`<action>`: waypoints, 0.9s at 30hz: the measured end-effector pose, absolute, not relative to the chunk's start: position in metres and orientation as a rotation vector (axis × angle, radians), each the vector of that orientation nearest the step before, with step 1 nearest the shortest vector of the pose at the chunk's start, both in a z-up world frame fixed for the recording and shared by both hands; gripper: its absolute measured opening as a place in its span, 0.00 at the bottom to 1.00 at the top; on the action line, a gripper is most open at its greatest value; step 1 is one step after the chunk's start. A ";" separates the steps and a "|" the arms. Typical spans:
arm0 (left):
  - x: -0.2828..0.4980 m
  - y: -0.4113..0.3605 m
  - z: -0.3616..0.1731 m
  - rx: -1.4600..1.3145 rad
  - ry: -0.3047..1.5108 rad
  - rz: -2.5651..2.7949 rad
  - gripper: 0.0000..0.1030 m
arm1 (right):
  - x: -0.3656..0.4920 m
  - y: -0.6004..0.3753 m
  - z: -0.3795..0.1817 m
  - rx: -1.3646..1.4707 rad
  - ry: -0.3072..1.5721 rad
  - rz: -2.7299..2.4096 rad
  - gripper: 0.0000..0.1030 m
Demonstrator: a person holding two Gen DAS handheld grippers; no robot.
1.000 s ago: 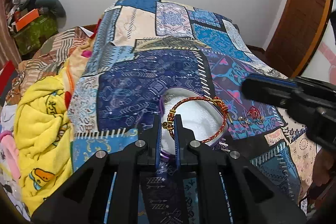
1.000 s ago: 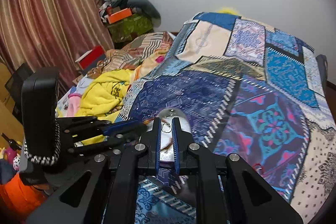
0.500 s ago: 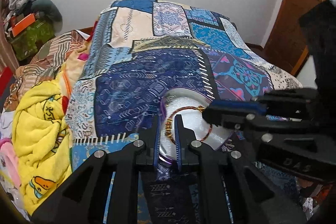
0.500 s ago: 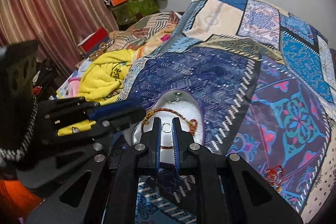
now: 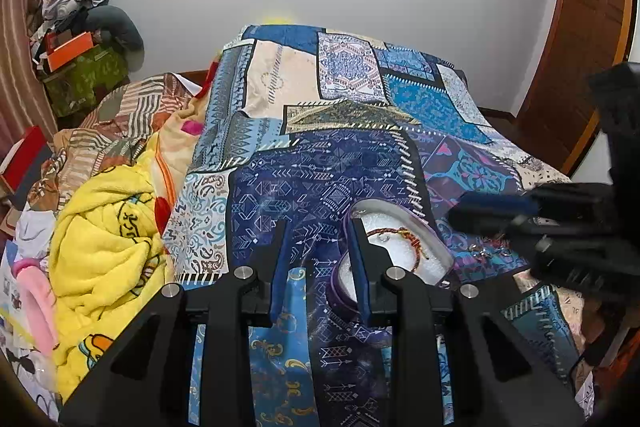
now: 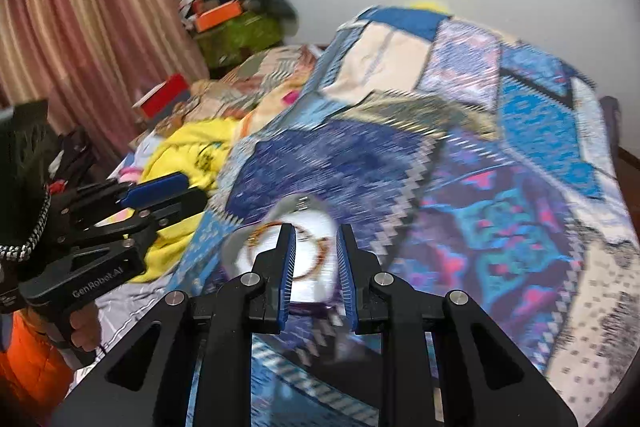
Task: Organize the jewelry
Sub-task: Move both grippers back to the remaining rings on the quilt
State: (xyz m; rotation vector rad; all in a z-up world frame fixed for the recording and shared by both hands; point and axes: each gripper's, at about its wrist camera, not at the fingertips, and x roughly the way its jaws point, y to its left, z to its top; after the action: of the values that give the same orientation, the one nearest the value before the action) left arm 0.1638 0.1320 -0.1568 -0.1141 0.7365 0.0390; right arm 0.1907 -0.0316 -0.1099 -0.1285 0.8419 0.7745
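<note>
A purple jewelry box with a white foam inside sits on the patchwork bedspread. In it lie a red-and-gold bracelet and a small silver ring. My left gripper hangs just left of the box; its jaws are opening and only bedspread shows between them. In the blurred right wrist view the right gripper hovers over the box. Its jaws are opening too, and the bracelet shows between them, lying in the box below, not gripped. The right gripper also reaches in from the right.
A few small jewelry pieces lie on the bedspread right of the box, partly hidden by the right gripper. A crumpled yellow blanket lies at the left. A hand holds the left gripper at the left of the right wrist view.
Both grippers were shut, the left on the bracelet's beaded end, the right on the small ring. Now both are apart, bracelet and ring lie in the box, and the left gripper has drawn back leftward.
</note>
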 end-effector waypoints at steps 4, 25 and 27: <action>0.162 0.121 -0.148 -0.107 0.721 0.016 0.28 | 0.190 -0.064 -0.094 -0.115 0.807 0.691 0.18; 0.183 -0.018 -0.176 0.007 0.846 -0.227 0.39 | 0.190 -0.179 -0.136 -0.049 0.947 0.532 0.20; 0.184 -0.027 -0.189 0.011 0.880 -0.238 0.39 | 0.190 -0.177 -0.145 -0.060 0.968 0.547 0.20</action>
State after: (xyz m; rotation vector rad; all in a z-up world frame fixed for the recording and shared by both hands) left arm 0.1836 -0.0267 -0.1894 0.0110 0.8799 -0.2379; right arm 0.1901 -0.1768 -0.1449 -0.0599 0.9680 0.5469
